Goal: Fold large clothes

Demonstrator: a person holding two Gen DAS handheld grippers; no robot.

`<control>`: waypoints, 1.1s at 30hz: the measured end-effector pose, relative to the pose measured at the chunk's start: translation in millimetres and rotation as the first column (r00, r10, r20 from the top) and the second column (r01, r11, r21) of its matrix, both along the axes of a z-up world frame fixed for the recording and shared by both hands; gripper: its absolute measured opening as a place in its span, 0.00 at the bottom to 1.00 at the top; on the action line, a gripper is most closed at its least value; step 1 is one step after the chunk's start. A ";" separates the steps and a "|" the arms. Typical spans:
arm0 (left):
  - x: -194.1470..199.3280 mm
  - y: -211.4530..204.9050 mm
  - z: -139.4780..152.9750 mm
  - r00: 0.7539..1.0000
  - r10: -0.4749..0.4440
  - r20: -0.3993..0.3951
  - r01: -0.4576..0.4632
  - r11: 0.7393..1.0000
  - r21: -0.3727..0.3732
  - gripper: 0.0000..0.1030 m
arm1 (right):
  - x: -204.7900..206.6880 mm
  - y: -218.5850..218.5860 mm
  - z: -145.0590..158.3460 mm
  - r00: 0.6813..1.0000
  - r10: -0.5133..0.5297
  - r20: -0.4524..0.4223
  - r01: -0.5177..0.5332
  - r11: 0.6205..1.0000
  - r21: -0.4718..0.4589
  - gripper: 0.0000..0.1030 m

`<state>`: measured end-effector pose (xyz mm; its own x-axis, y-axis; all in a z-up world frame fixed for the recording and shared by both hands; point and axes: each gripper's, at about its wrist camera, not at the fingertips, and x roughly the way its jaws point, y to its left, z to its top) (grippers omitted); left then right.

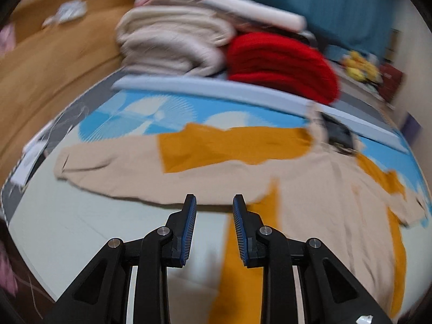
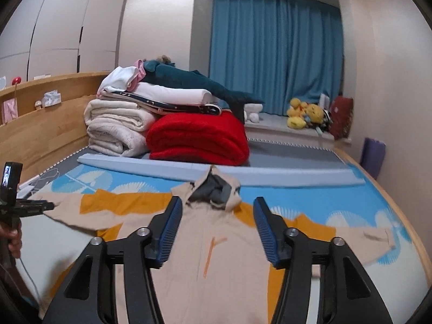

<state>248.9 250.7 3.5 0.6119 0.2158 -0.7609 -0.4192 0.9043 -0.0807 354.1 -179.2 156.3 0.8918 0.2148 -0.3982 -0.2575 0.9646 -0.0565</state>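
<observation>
- While the left wrist view is smeared by motion blur, the left gripper (image 1: 213, 202) shows its two black, blue-padded fingers (image 1: 189, 221) parted with nothing between them, hovering low over the pale bed surface just short of the garment's near sleeve edge.
- Right gripper (image 2: 216, 205) is held above the garment's chest, aimed toward the collar; its fingers (image 2: 263, 221) stand wide apart, gripping nothing.
- Large beige jacket with mustard-yellow panels and a grey-lined hood (image 2: 213, 245) lies flat, front up, on the blue-and-white patterned bed sheet (image 2: 351, 189); both sleeves are spread out to the sides, hood toward the headboard end.
- From the right wrist view, the left gripper body with a small lit screen (image 2: 10, 178) appears at the far left edge, held in a hand (image 2: 13, 240), its tips at the cuff of the spread sleeve; touching or not, cannot tell.
- Beyond the jacket: a long pale-blue foam bolster (image 2: 216, 172), a folded red blanket (image 2: 199, 137), a stack of cream folded blankets (image 2: 116, 127), and a dark teal plush shark (image 2: 194, 81) on top.
- Blue curtain (image 2: 275, 51) and yellow plush toys (image 2: 305, 113) sit on the window ledge.
- Writing or labels: none legible; the screen content is too small to read.
</observation>
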 end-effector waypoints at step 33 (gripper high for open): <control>-36.1 322.4 -155.9 0.718 0.686 -0.116 -0.654 0.609 -0.448 0.03 | 132.5 24.0 -122.3 0.922 0.059 -0.382 -0.029 0.996 0.084 0.50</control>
